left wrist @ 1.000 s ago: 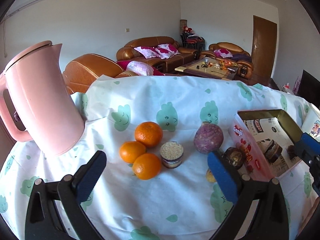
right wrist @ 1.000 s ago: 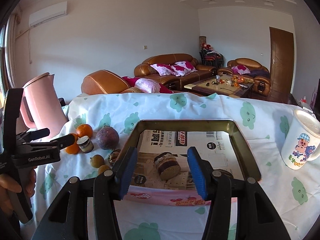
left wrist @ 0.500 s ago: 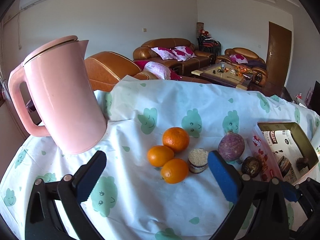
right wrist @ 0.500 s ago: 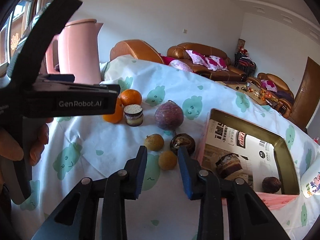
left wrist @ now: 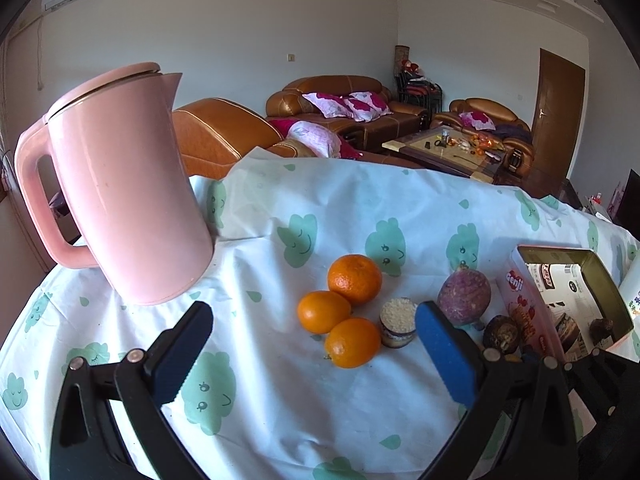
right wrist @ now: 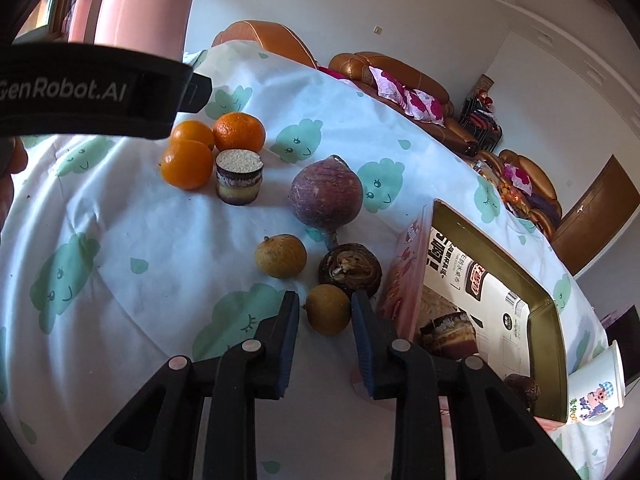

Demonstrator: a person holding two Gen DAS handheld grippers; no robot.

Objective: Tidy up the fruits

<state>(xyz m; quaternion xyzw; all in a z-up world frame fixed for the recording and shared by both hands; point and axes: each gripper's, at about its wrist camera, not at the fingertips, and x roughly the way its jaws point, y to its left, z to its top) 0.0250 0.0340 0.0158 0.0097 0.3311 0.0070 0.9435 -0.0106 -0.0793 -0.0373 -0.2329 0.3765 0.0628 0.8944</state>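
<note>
Three oranges [left wrist: 338,312] [right wrist: 188,164] lie together on the cloth beside a small round cake [left wrist: 397,322] [right wrist: 239,176] and a purple round fruit [left wrist: 464,298] [right wrist: 326,192]. Two small brown longans lie in the right wrist view, one further off [right wrist: 281,256] and one [right wrist: 328,309] between the fingers of my right gripper [right wrist: 325,305], which is open around it, not closed. A dark brown fruit [right wrist: 350,270] [left wrist: 501,334] sits by the pink tin box [right wrist: 404,268] [left wrist: 524,300]. My left gripper [left wrist: 312,340] is open and empty, above the cloth before the oranges.
A pink kettle [left wrist: 124,200] stands at the left. The tin box holds a cake piece [right wrist: 450,330] and a dark fruit [right wrist: 520,390]. A white cartoon cup [right wrist: 596,392] stands right of the box. The table's cloth falls away at the far edge toward sofas.
My right gripper swung left from over the box, came down at the near longan and narrowed around it. The left gripper drew back and left, staying open.
</note>
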